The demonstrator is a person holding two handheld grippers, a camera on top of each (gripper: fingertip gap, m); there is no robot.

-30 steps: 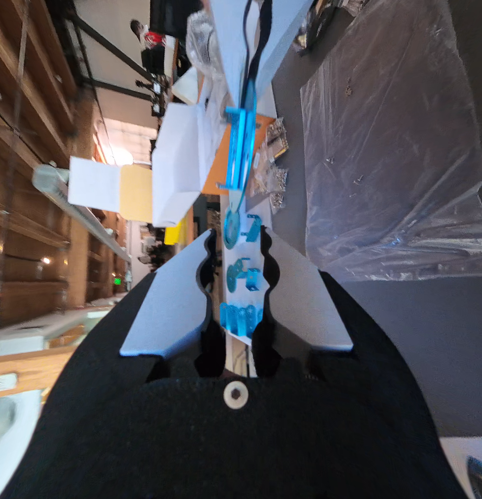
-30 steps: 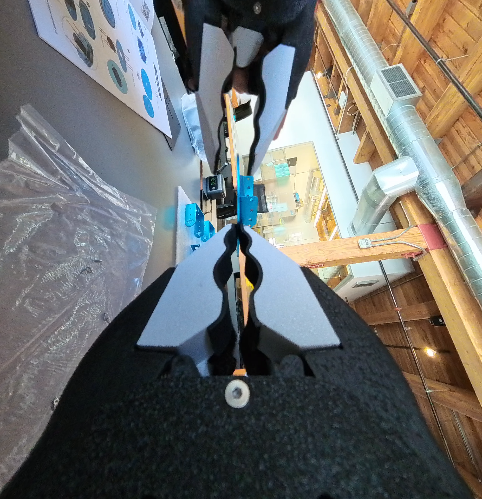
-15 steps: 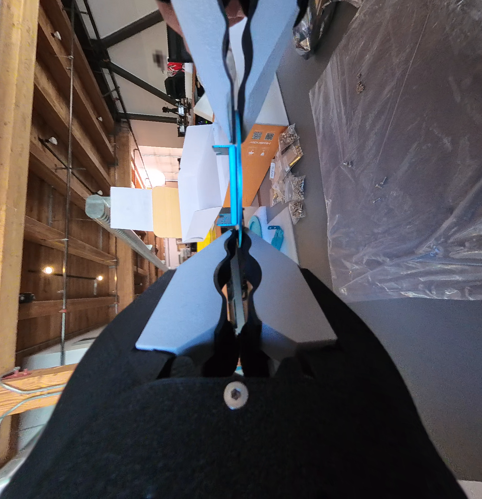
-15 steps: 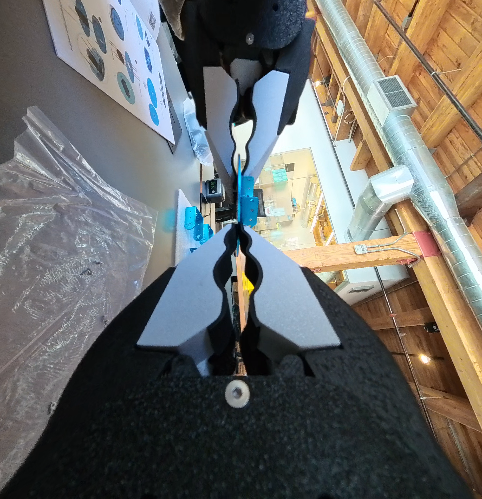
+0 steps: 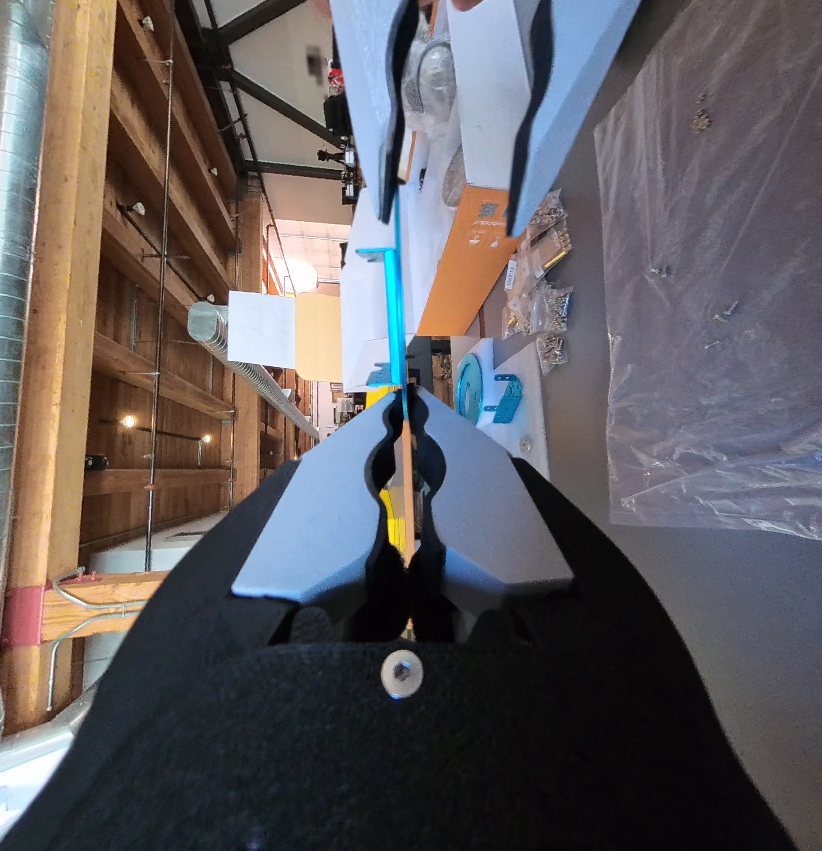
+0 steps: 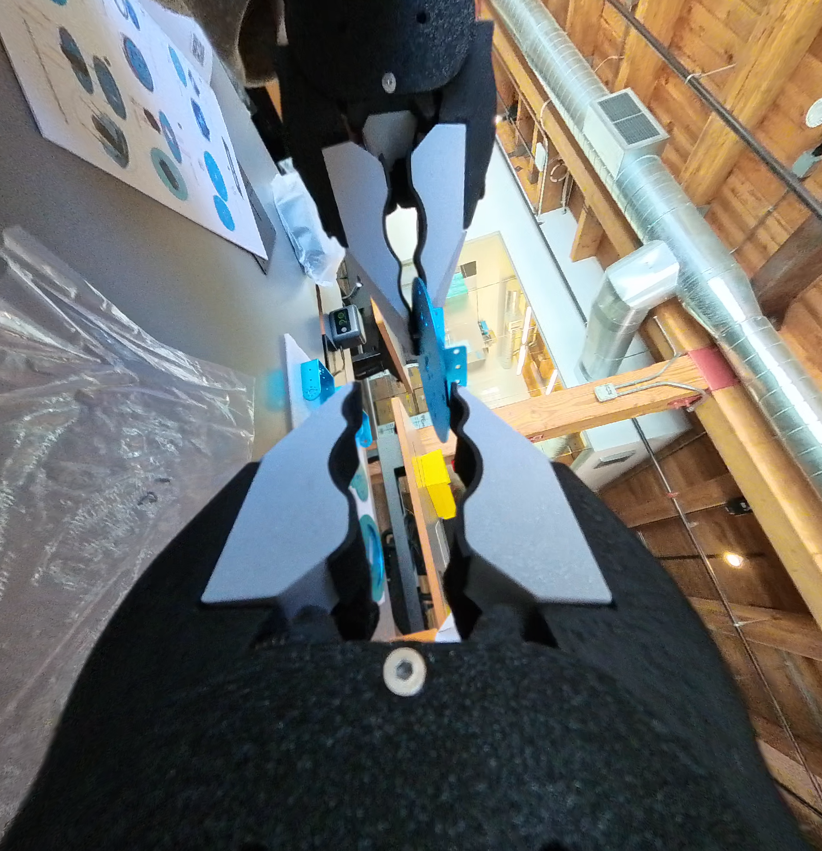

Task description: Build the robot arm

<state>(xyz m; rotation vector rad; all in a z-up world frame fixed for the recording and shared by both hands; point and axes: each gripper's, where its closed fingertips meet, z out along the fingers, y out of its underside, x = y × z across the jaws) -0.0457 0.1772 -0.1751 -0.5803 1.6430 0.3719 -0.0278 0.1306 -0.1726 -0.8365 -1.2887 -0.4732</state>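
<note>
- The left gripper (image 5: 405,391) has its two fingers squeezed on one end of a thin blue metal plate (image 5: 394,317), seen edge-on, with little blue brackets on it.
- The right gripper (image 6: 402,391) has its fingers spread apart. One finger (image 6: 464,414) sits right against the blue plate's (image 6: 430,364) other end; the other is clear of it.
- The plate is held up in the air between the two grippers, above the grey table (image 5: 704,598).
- On the table lie a big clear plastic bag (image 5: 722,322), small bags of screws (image 5: 545,294), an orange box (image 5: 469,267), and more blue parts (image 5: 506,398) on a white foam tray (image 5: 533,414).
- A white sheet with printed pictures (image 6: 123,115) lies farther along.
</note>
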